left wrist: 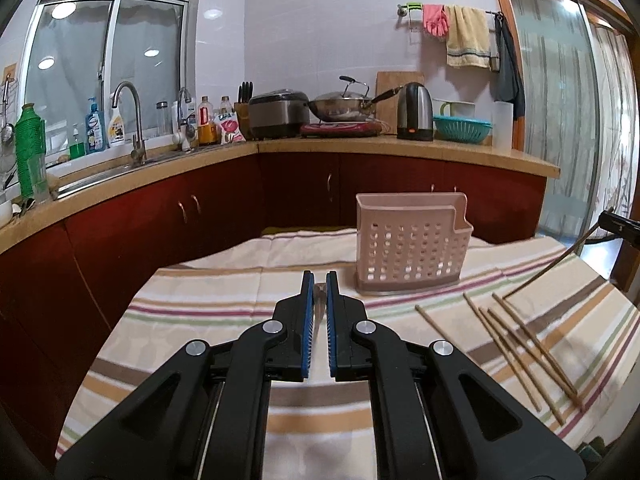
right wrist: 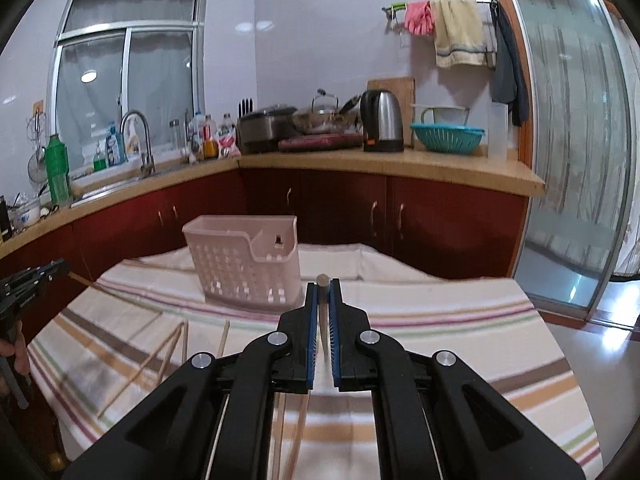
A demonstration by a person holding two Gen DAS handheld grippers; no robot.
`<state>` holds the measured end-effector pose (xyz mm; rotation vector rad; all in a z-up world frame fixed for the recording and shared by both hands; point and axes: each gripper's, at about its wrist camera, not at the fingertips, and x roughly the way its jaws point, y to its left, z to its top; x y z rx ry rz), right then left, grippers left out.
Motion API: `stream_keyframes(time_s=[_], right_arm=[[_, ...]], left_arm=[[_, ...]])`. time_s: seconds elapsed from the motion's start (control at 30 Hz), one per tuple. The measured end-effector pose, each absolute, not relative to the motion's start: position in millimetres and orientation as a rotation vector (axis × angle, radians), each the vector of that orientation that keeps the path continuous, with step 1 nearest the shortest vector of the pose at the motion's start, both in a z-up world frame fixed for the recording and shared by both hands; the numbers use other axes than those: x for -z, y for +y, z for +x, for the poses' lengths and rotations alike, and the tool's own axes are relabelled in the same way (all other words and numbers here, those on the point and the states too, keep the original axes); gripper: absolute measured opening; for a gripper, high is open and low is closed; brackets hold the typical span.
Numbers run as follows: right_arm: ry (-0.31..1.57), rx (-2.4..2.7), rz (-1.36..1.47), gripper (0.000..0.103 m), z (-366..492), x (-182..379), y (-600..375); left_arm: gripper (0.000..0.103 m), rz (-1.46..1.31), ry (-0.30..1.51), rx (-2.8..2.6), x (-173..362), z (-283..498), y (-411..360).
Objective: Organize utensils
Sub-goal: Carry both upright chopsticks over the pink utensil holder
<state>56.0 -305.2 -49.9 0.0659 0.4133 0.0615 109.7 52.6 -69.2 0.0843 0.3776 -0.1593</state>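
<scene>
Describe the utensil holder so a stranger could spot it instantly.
Find the striped cloth in front of the dark red cabinets. Toward its far end stands the utensil holder, a pale pink plastic box with rows of holes in its walls. It is the only upright container there; the loose chopsticks nearby lie flat on the cloth.

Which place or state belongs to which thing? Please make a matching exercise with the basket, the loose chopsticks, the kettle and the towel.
Things:
1. basket
2. chopsticks
3. kettle
4. towel

Places or states:
a. stands on the counter
b. hangs on the wall
c. stands upright on the striped cloth
d. lie flat on the striped cloth

Pairs: 1-c, 2-d, 3-a, 4-b
</scene>
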Motion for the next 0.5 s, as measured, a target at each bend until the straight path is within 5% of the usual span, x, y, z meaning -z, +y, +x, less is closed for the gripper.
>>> stream_keyframes(time_s=[0.5], right_arm=[[0.32,-0.097,0.08,0.006,94,19,-300]], left_arm=[[0.006,0.053,0.294,0.211,27,154,43]])
